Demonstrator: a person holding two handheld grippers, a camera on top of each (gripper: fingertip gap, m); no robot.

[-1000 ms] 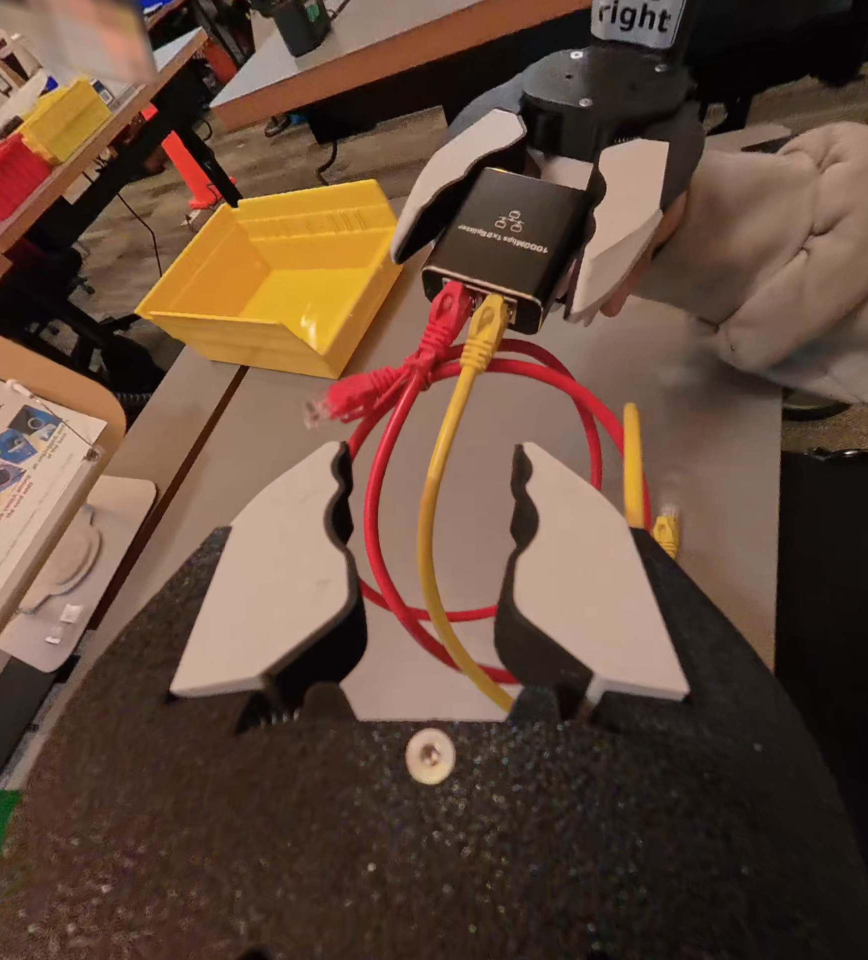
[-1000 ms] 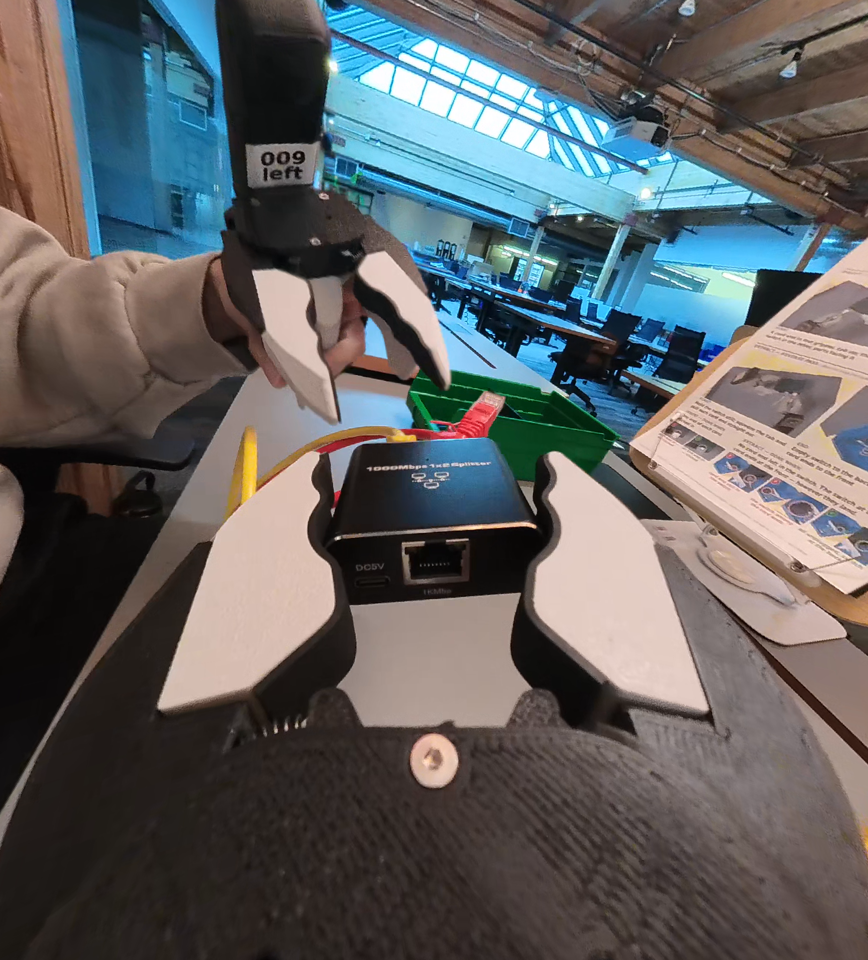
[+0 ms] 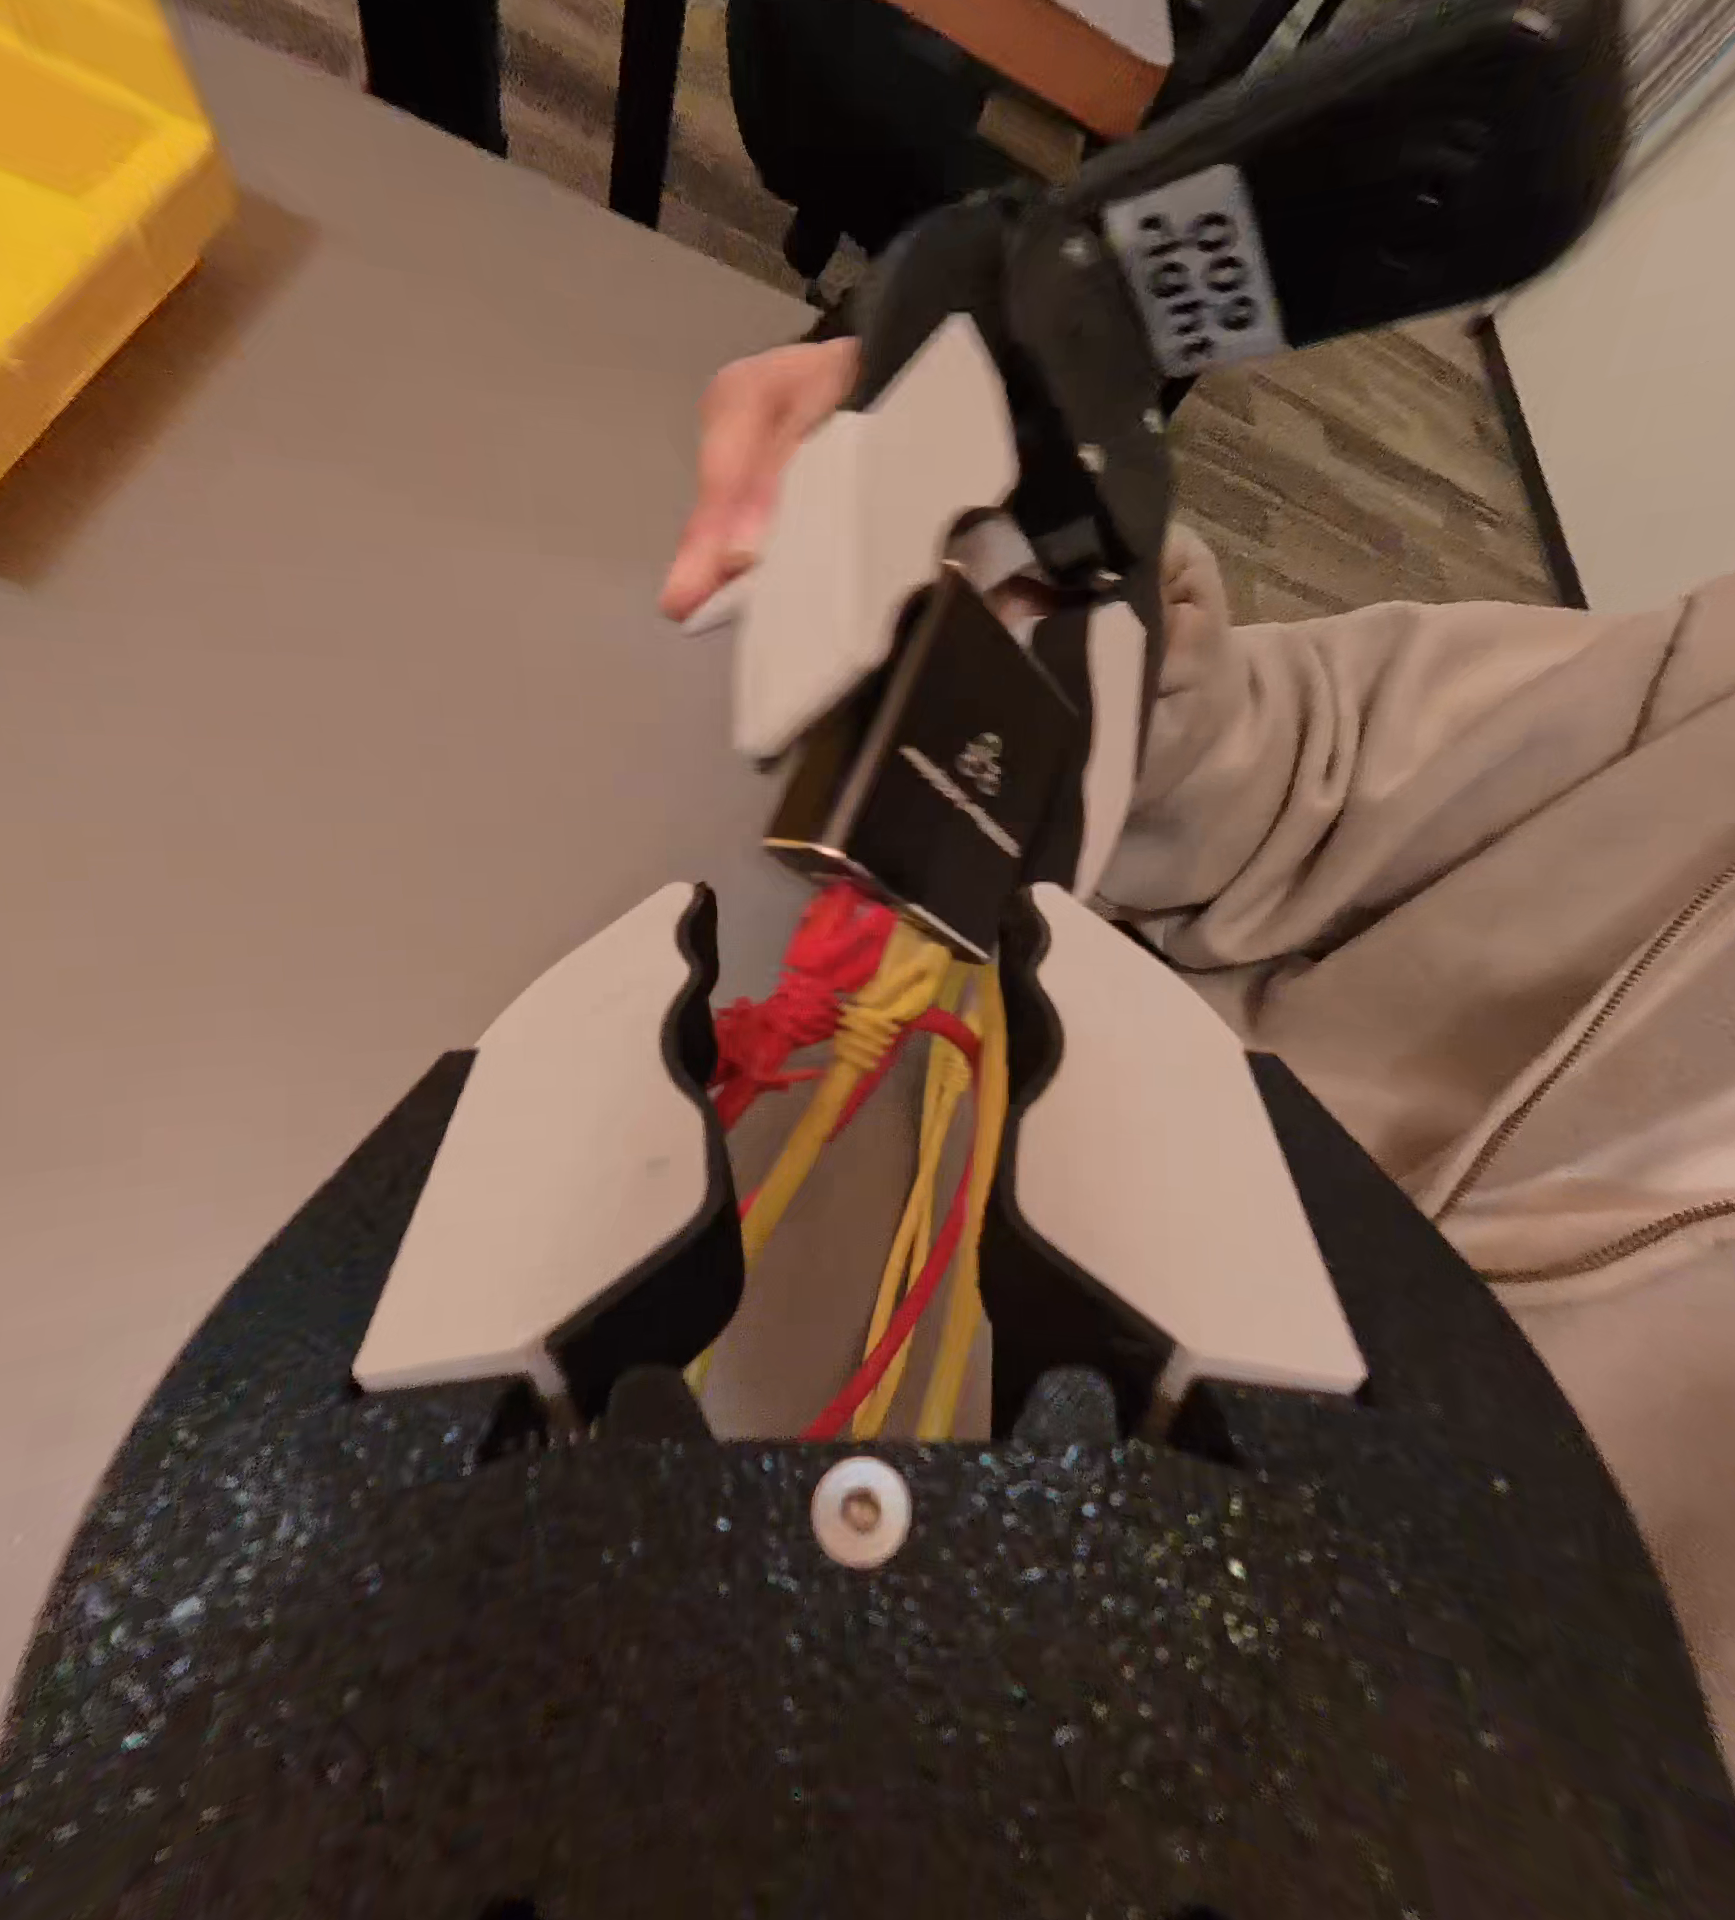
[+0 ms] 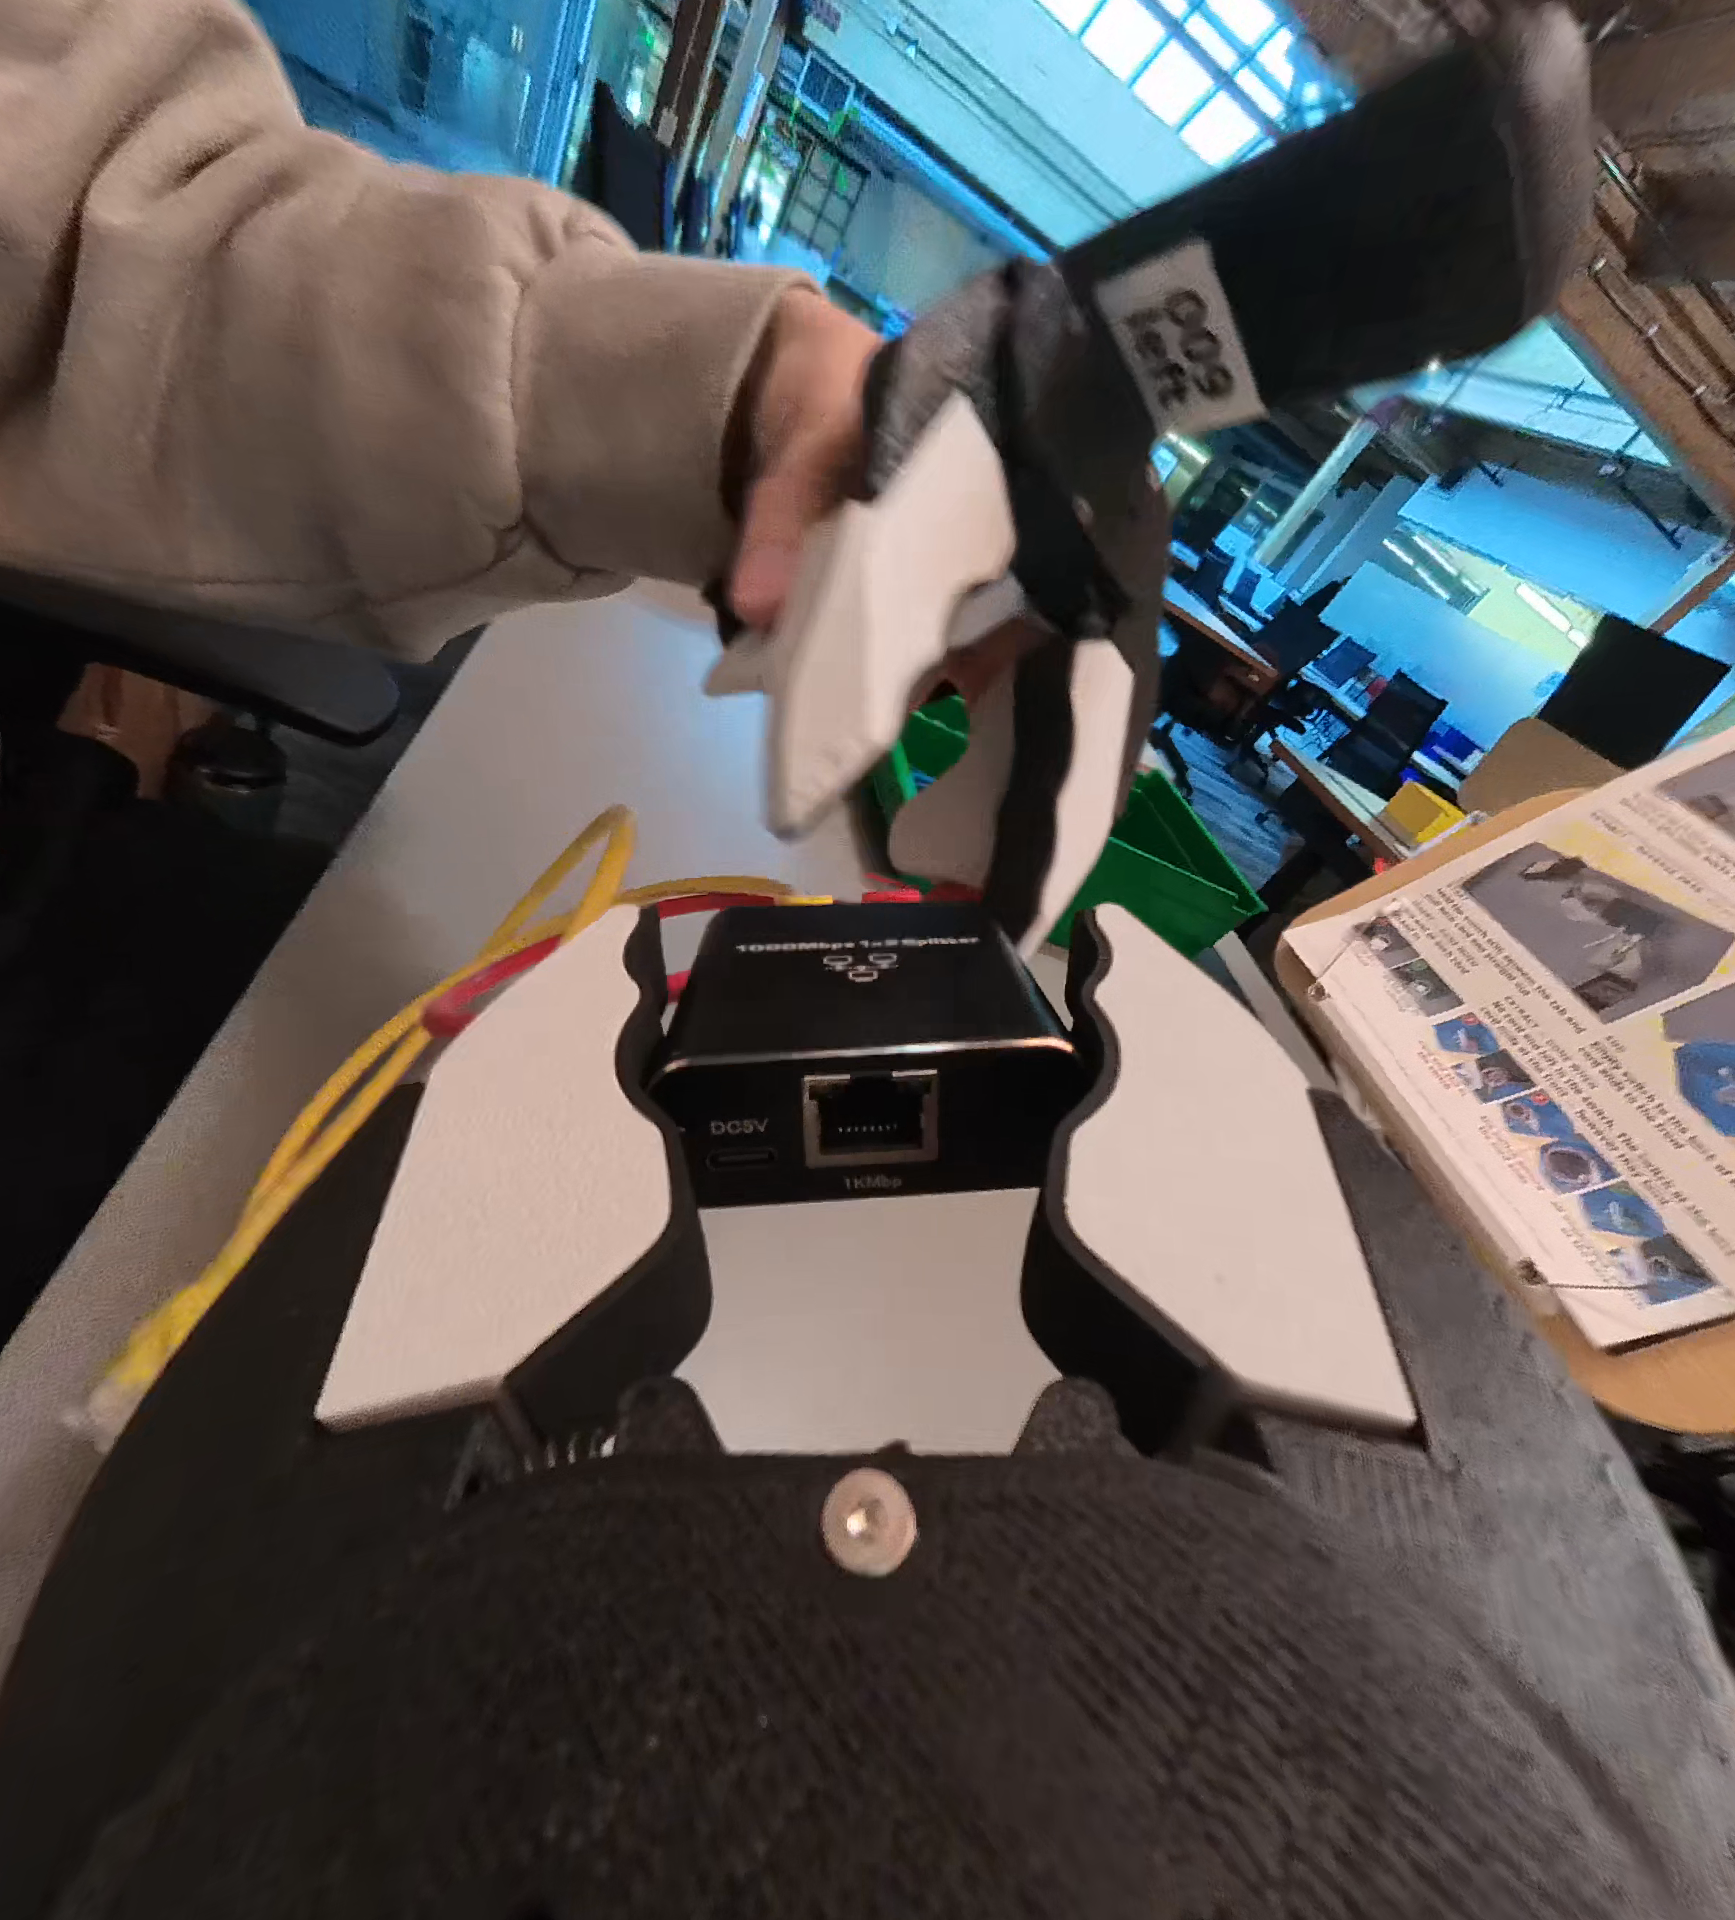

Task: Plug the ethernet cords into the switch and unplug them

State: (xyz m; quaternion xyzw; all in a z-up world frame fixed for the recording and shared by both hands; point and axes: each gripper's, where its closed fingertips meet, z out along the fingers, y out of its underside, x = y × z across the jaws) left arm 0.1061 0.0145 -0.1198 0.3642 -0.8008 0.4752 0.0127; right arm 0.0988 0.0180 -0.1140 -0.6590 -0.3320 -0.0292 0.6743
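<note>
Two cords, one red [image 3: 821,982] and one yellow [image 3: 894,997], sit plugged side by side in the far face of a small black switch [image 4: 868,1023]. In the right wrist view, we see the right gripper [image 4: 863,1049] clamped on the switch's two sides at the middle of the frame, holding it just above the pale table [image 4: 530,748]. The switch's near face shows one empty port toward us. We judge the hold is there to brace the box while a plug is pulled.

At 12 o'clock in that view, the left gripper [image 4: 920,862] hangs over the switch's far edge, tips pointing down, fingers spread wide and holding nothing. In the left wrist view, its fingers frame the two plugs at the center, with the switch just beyond at 12 o'clock. Loose cord loops run down toward 6 o'clock. We judge it is lined up to close on a plug, likely the yellow one, and start unplugging.

A yellow bin [image 3: 21,239] sits at 10 o'clock in the left view. A green bin [image 4: 1154,862] lies behind the switch and an instruction sheet [image 4: 1590,1049] at 3 o'clock in the right view.
</note>
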